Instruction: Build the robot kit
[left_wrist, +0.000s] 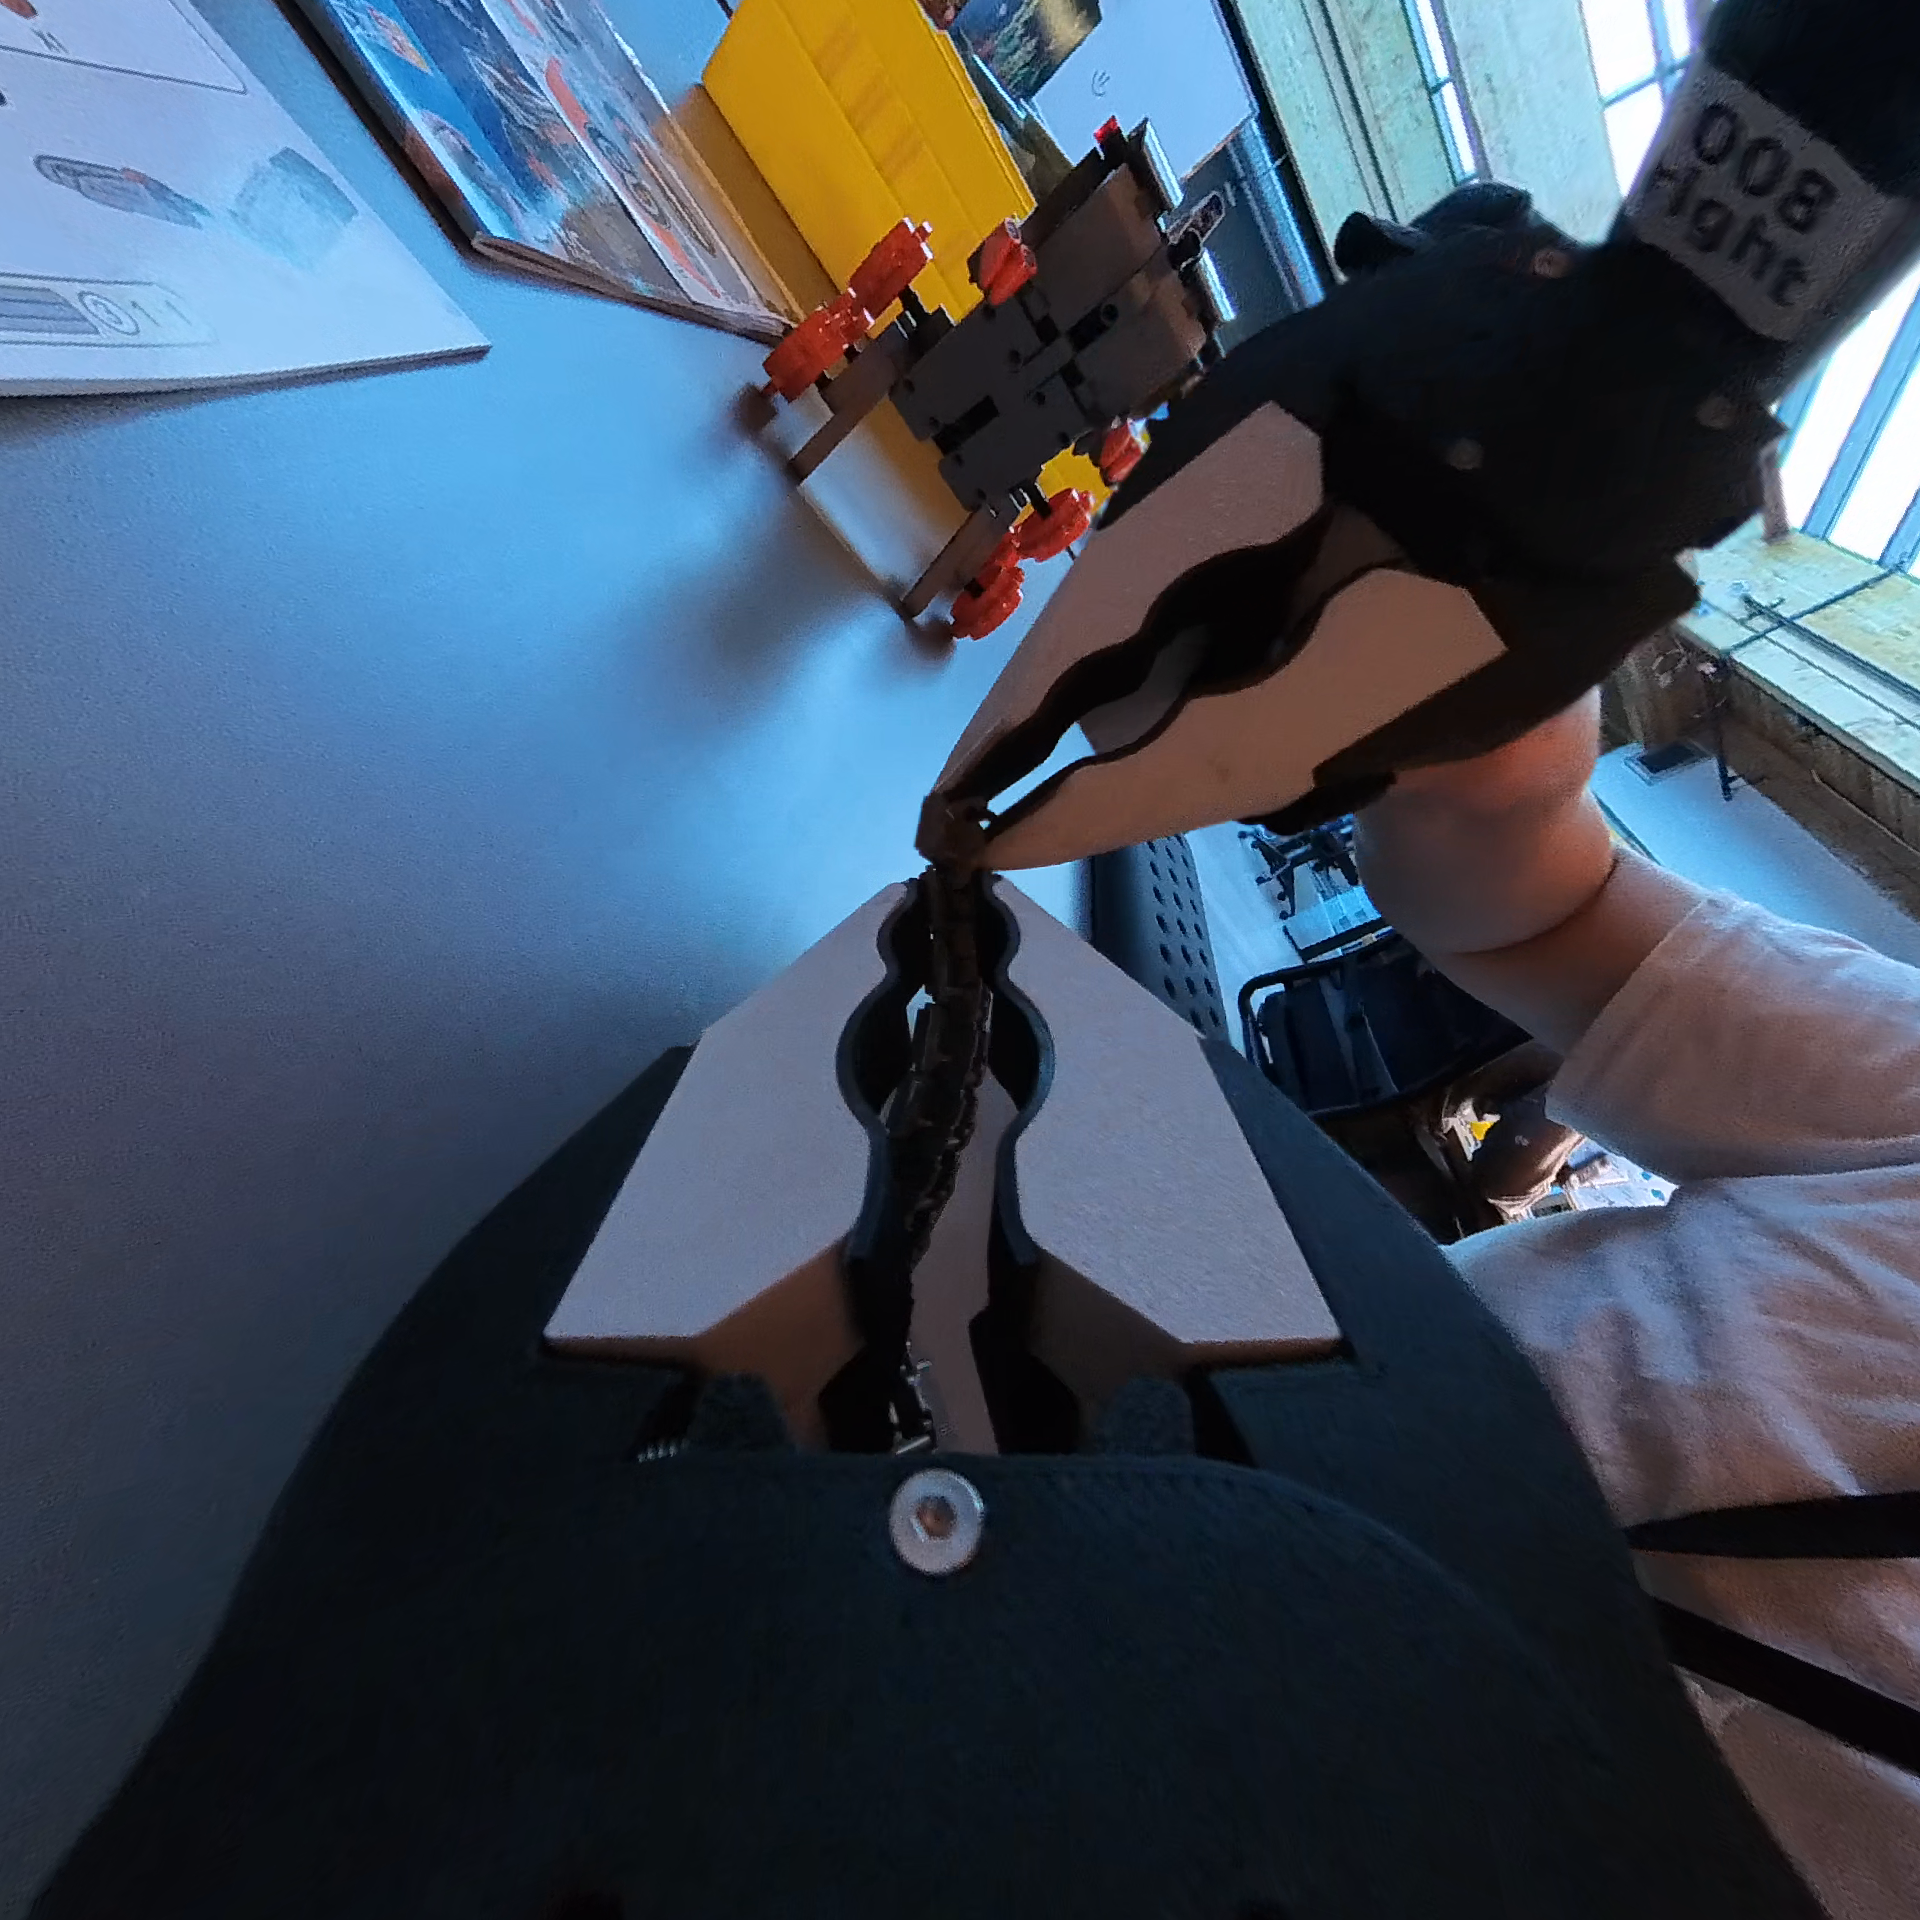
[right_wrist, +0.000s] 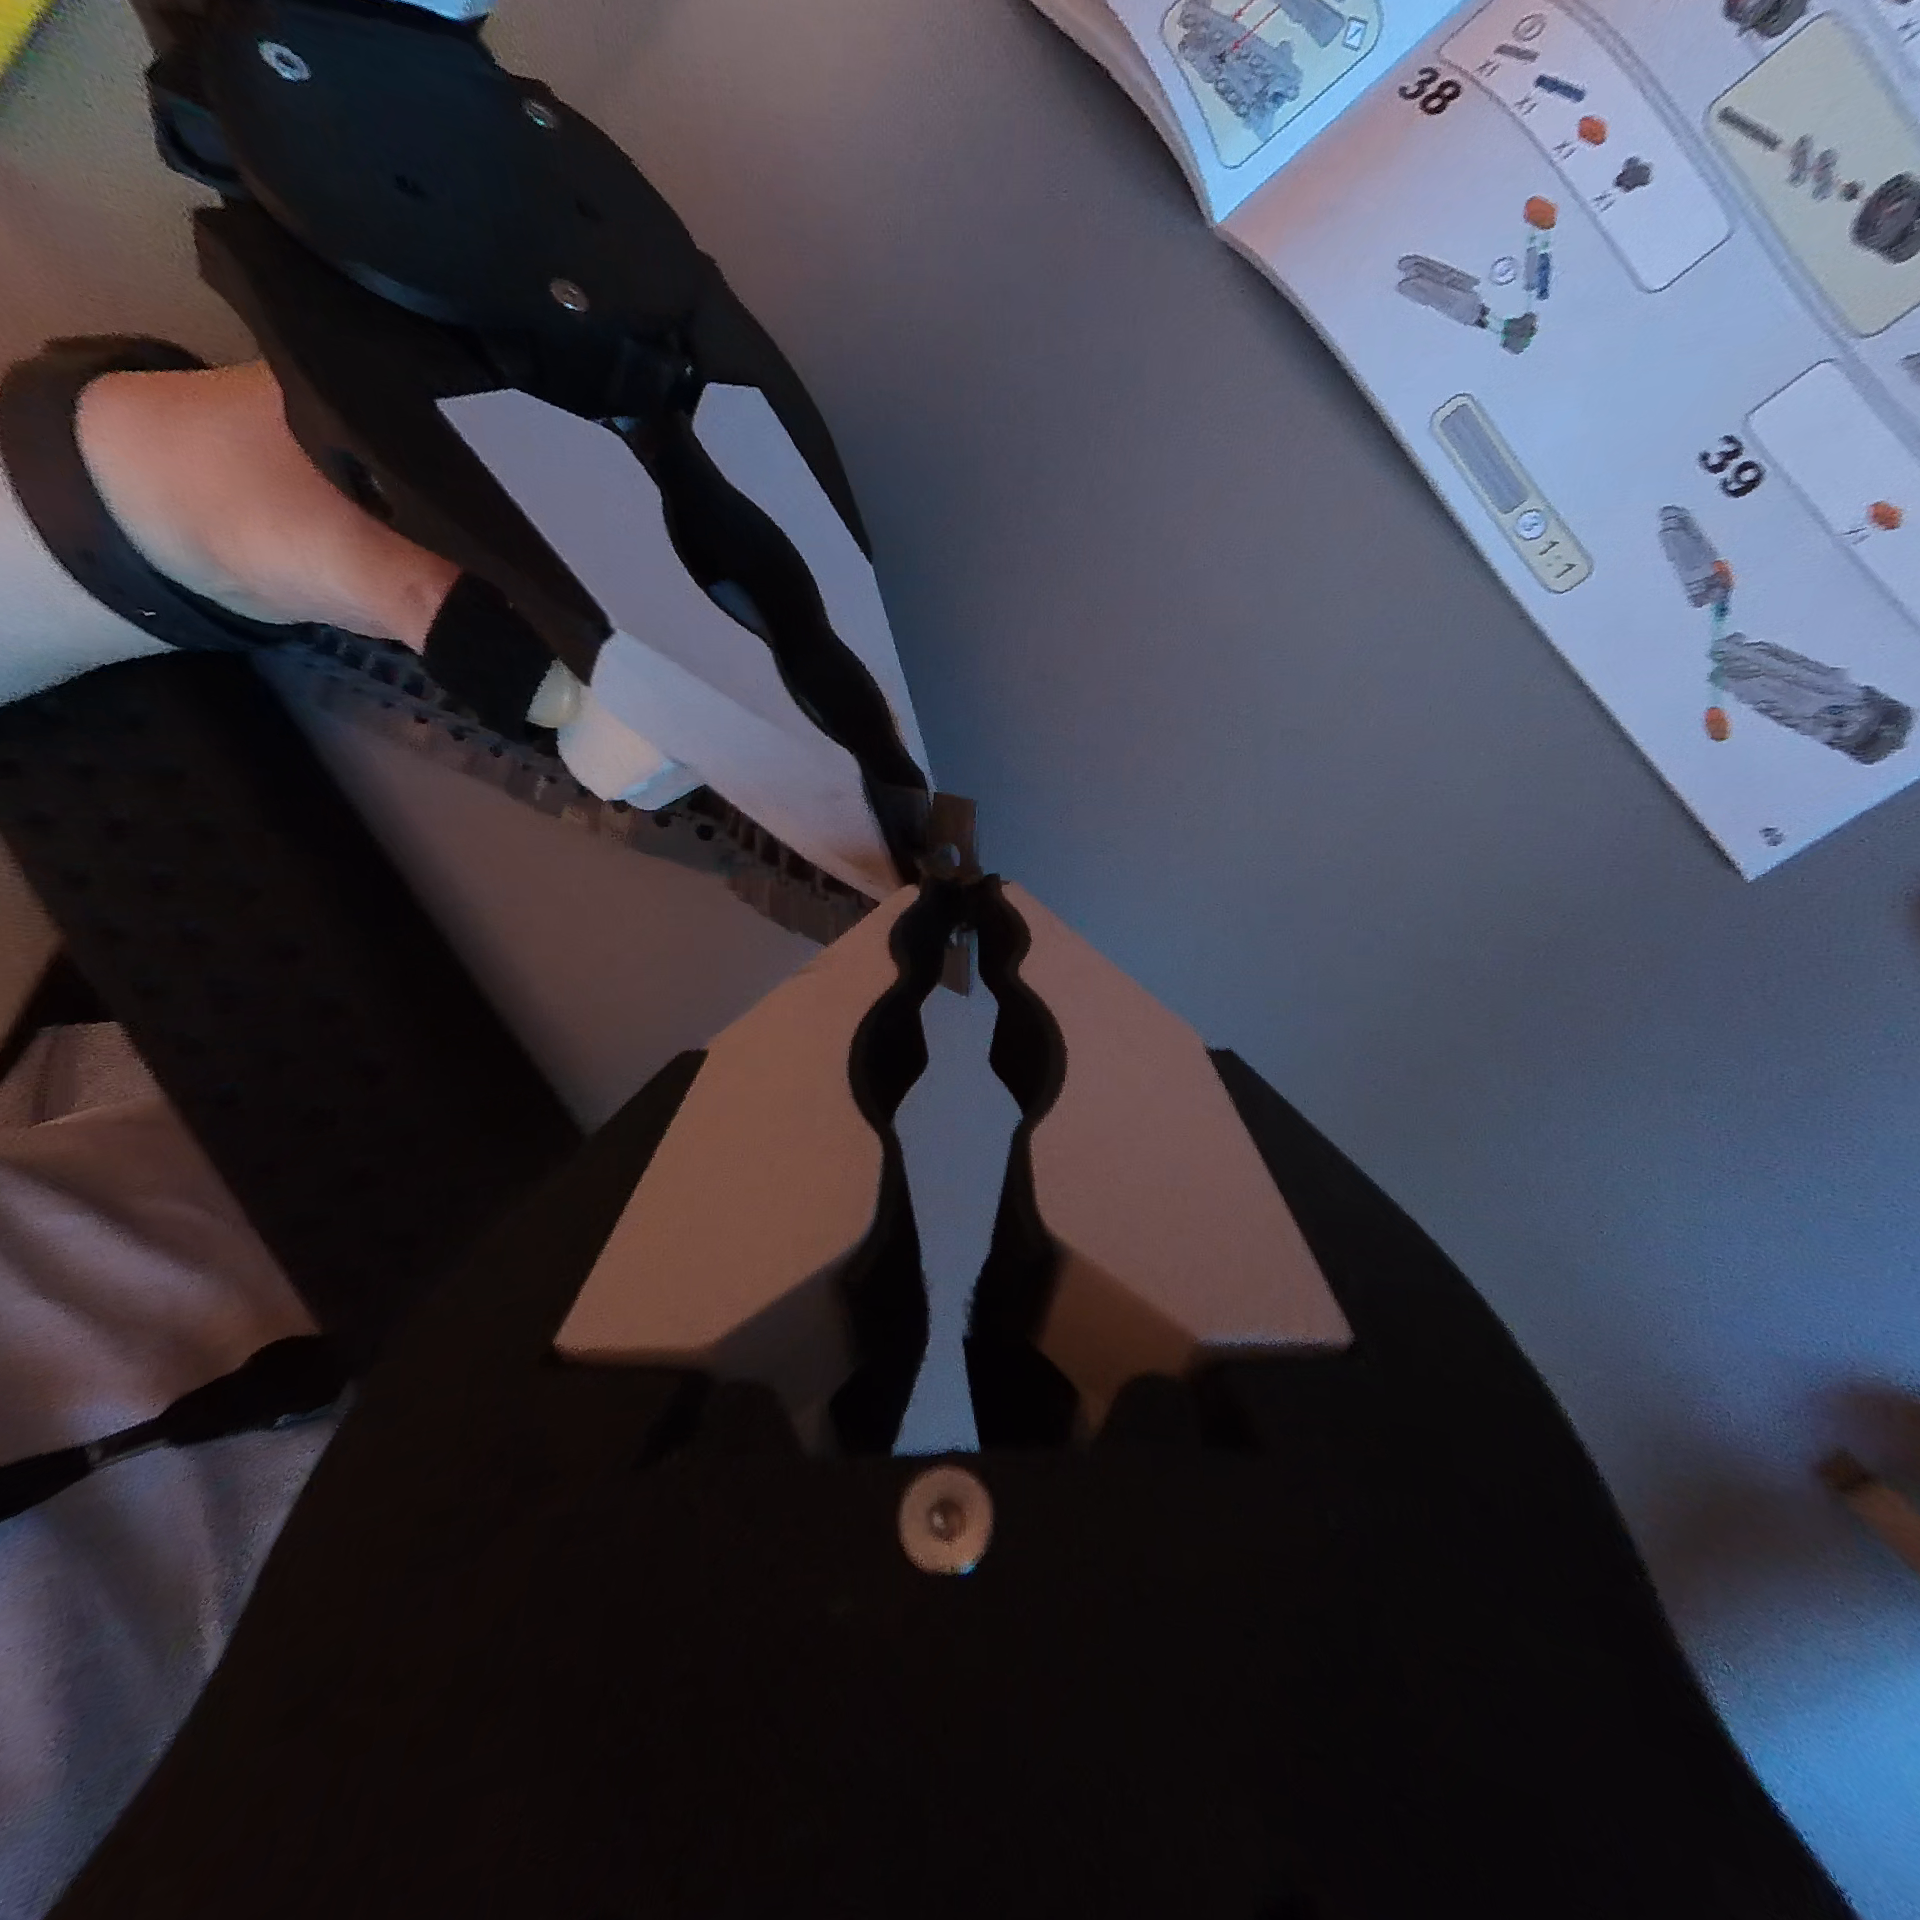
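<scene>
Left gripper clamped on dark link chain, chain running back between fingers. Right gripper pinches small dark link piece at chain's end; tips of both grippers meet tip to tip, above grey table. Grey brick model with orange parts near table's far edge, beside yellow box. Open instruction booklet lies on table, well apart.

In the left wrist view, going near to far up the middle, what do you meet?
left gripper, shut on a dark chain of links → right gripper, pinching the chain's far end → grey brick model with red wheels → yellow box.
</scene>
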